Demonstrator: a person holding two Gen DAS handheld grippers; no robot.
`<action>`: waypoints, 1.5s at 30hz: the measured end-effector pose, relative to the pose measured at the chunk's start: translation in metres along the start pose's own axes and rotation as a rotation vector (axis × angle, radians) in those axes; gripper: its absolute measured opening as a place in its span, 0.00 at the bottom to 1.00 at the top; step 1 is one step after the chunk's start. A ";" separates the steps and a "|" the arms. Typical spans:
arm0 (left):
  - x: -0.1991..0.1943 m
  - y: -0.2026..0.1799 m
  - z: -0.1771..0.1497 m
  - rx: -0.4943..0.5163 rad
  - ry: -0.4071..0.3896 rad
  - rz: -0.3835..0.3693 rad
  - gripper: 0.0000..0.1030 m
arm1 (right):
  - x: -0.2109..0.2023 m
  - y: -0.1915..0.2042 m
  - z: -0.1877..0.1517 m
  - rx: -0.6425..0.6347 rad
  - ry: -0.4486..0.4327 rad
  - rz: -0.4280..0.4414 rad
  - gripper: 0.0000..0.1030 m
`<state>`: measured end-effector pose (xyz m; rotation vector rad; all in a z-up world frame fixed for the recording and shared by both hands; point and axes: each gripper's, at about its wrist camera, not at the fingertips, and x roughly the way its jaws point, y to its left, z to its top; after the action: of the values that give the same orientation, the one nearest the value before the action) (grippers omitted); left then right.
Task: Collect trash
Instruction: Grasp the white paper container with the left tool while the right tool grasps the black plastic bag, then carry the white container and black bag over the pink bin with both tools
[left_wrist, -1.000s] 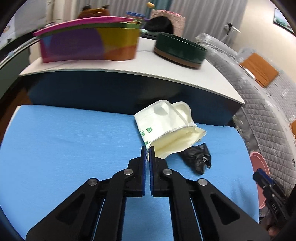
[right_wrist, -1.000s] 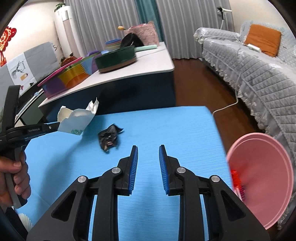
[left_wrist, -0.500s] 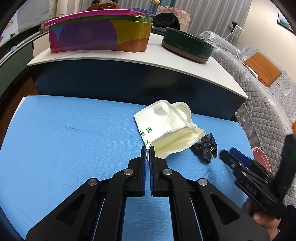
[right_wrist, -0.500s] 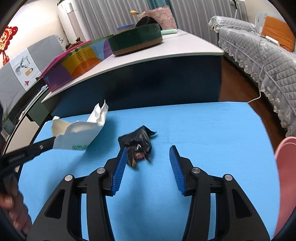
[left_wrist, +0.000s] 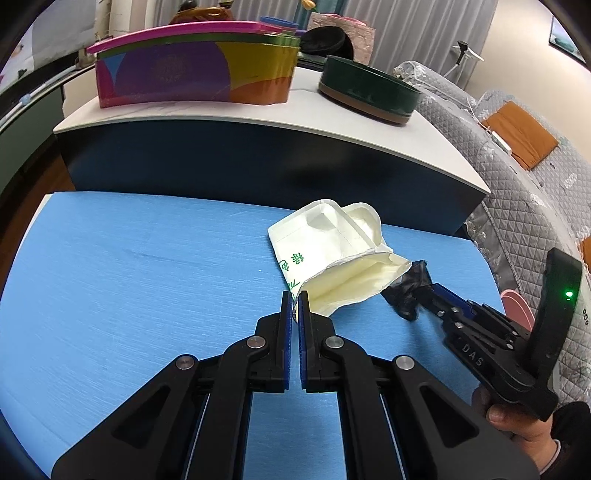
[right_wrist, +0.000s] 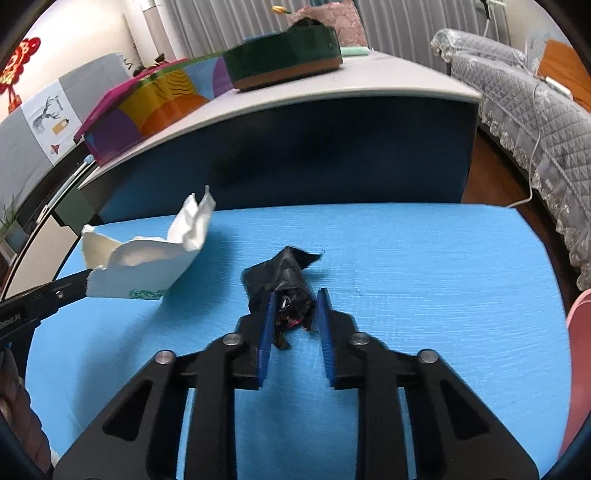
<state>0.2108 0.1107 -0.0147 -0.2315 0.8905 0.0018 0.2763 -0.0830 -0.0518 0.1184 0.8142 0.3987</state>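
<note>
My left gripper (left_wrist: 295, 295) is shut on the edge of a torn white paper bag (left_wrist: 332, 254) with green print and holds it over the blue table (left_wrist: 129, 280). The bag also shows in the right wrist view (right_wrist: 147, 262), pinched by the left gripper (right_wrist: 86, 282). A crumpled black wrapper (right_wrist: 284, 280) lies on the table. My right gripper (right_wrist: 293, 295) is open with its fingers on either side of the wrapper's near end. In the left wrist view the right gripper (left_wrist: 421, 291) reaches the wrapper (left_wrist: 406, 291).
A dark cabinet with a white top (left_wrist: 258, 122) stands behind the table, holding a colourful box (left_wrist: 192, 70) and a dark green round tin (left_wrist: 369, 92). A pink bin (right_wrist: 580, 369) sits at the right. A grey quilted sofa (right_wrist: 535, 96) is beyond.
My right gripper has moved forward and left over the table until its open fingers straddle the black wrapper. My left gripper has kept hold of the paper bag.
</note>
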 end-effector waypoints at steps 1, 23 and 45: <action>-0.001 -0.002 0.000 0.005 -0.002 -0.001 0.03 | -0.004 0.000 0.000 -0.007 -0.006 -0.008 0.16; -0.054 -0.067 -0.040 0.151 -0.139 -0.019 0.03 | -0.147 -0.015 -0.015 -0.072 -0.146 -0.155 0.15; -0.065 -0.124 -0.083 0.254 -0.176 -0.086 0.03 | -0.236 -0.076 -0.054 -0.024 -0.301 -0.304 0.15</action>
<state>0.1182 -0.0210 0.0100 -0.0315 0.6968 -0.1677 0.1144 -0.2473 0.0536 0.0291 0.5187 0.0990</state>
